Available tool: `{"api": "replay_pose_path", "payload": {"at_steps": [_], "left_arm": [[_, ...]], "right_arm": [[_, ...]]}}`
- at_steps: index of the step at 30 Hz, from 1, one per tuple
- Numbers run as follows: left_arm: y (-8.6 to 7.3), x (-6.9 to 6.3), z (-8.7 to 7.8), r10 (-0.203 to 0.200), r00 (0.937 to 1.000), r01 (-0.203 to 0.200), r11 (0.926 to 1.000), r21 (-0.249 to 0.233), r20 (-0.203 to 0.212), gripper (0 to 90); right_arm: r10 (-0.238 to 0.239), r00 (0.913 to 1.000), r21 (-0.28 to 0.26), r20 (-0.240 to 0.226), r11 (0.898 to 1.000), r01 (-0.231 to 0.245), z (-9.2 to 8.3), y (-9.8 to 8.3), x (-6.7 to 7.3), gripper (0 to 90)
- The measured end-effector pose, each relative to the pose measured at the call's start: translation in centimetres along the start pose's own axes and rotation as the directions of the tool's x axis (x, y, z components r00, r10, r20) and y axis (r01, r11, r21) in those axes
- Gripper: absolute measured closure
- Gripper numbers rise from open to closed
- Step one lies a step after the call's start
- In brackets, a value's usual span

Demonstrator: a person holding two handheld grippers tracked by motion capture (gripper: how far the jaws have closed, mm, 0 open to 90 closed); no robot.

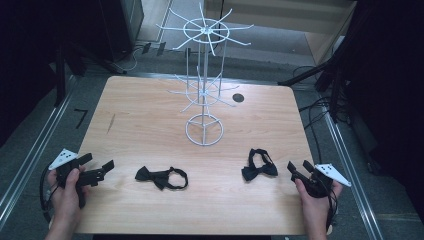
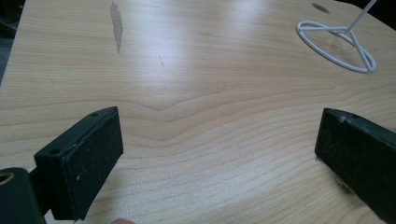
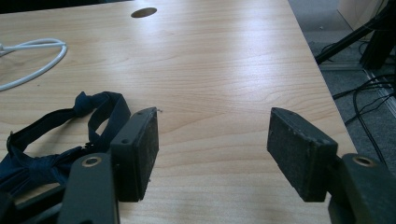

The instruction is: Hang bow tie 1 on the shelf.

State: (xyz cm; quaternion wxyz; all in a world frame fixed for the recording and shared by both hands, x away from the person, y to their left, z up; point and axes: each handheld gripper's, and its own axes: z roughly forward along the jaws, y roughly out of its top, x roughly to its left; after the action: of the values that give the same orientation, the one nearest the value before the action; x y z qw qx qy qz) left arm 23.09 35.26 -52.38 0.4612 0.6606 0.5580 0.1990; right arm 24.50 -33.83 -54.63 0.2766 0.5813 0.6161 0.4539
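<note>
Right bow tie (image 3: 56,140), dark, on wooden counter (image 1: 150,125), partly hidden behind a jaw in right gripper view; left bow tie (image 1: 161,177) flat mid-counter, before white wire rack (image 1: 204,90). Left hand-held gripper (image 1: 100,167) at near-left edge, level, jaws wide, empty. Right hand-held gripper (image 1: 300,169) at near-right edge, just beside right bow tie, jaws apart, empty.

No readable text, label or number shows anywhere.

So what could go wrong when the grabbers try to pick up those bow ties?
The right bow tie lies beside the open right gripper, not between its jaws, so closing now would likely catch nothing. Its strap is looped and floppy, so it might snag or slip. The wire stand looks thin and tall, so a bump might tip it.
</note>
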Motion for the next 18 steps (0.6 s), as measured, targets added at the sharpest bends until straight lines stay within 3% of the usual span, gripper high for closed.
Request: {"api": "replay_pose_path", "payload": {"at_steps": [6, 13, 18], "left_arm": [[0.0, 0.0, 0.0, 0.005, 1.0000, -0.005, 1.0000, 0.002, -0.003, 1.4], [0.0, -0.1, 0.0, 0.007, 1.0000, -0.007, 1.0000, 0.000, -0.005, 1.4], [0.0, -0.1, 0.0, 0.008, 1.0000, -0.008, 1.0000, 0.002, -0.003, 1.4]], "right_arm": [[0.006, 0.9999, -0.009, -0.010, 1.000, -0.006, -0.1, 0.2, 0.4, 36.2], [-0.051, 0.9987, -0.022, 0.004, 0.998, 0.051, 0.3, 0.8, 2.1, 38.0], [-0.056, 0.9983, -0.016, -0.017, 0.998, 0.056, 0.7, 0.9, 2.9, 38.1]]}}
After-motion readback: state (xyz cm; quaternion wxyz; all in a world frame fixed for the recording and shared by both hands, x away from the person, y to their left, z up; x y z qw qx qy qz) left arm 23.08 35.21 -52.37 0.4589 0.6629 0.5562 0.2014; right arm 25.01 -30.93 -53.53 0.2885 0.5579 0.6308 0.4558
